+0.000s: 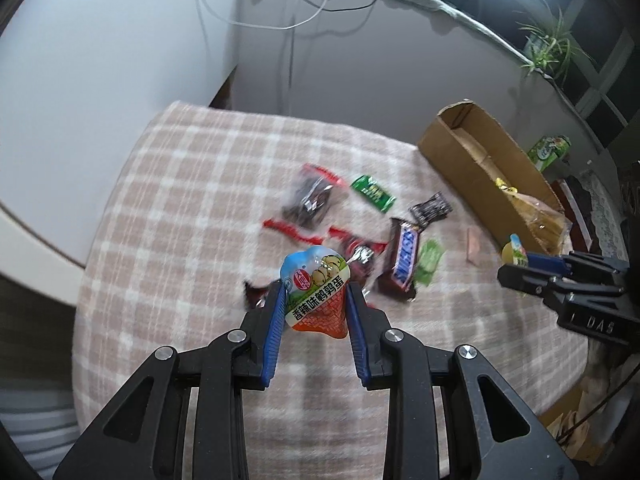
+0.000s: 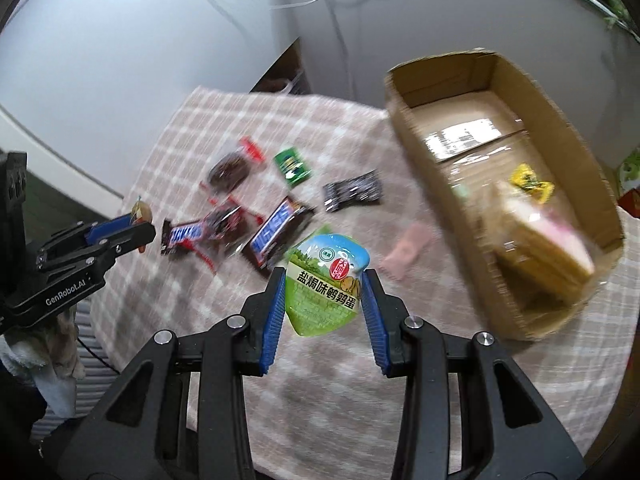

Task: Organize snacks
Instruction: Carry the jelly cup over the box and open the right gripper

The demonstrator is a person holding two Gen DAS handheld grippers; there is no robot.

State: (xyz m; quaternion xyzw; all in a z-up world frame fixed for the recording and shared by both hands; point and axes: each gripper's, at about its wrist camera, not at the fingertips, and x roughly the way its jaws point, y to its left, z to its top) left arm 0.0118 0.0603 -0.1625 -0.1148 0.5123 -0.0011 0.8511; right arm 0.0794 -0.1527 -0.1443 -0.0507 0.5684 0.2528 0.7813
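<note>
My left gripper (image 1: 314, 294) is shut on an orange quail-egg pack (image 1: 316, 294), held above the checked tablecloth (image 1: 180, 200). My right gripper (image 2: 324, 280) is shut on a green quail-egg pack (image 2: 326, 284), held above the cloth left of the cardboard box (image 2: 404, 92). The box holds a yellow wafer pack (image 2: 544, 248) and a small yellow sachet (image 2: 530, 182). Loose snacks lie on the cloth: Snickers bars (image 1: 402, 258) (image 2: 276, 230), a green sachet (image 1: 372, 192), a black sachet (image 2: 352, 192), red-edged packs (image 1: 312, 196).
A pink candy (image 2: 406, 250) lies beside the box. The other gripper shows in each view: the right one (image 1: 516, 258) and the left one (image 2: 138, 218). A potted plant (image 1: 548, 46) and a green carton (image 1: 548, 150) stand beyond the box. Cables hang on the wall.
</note>
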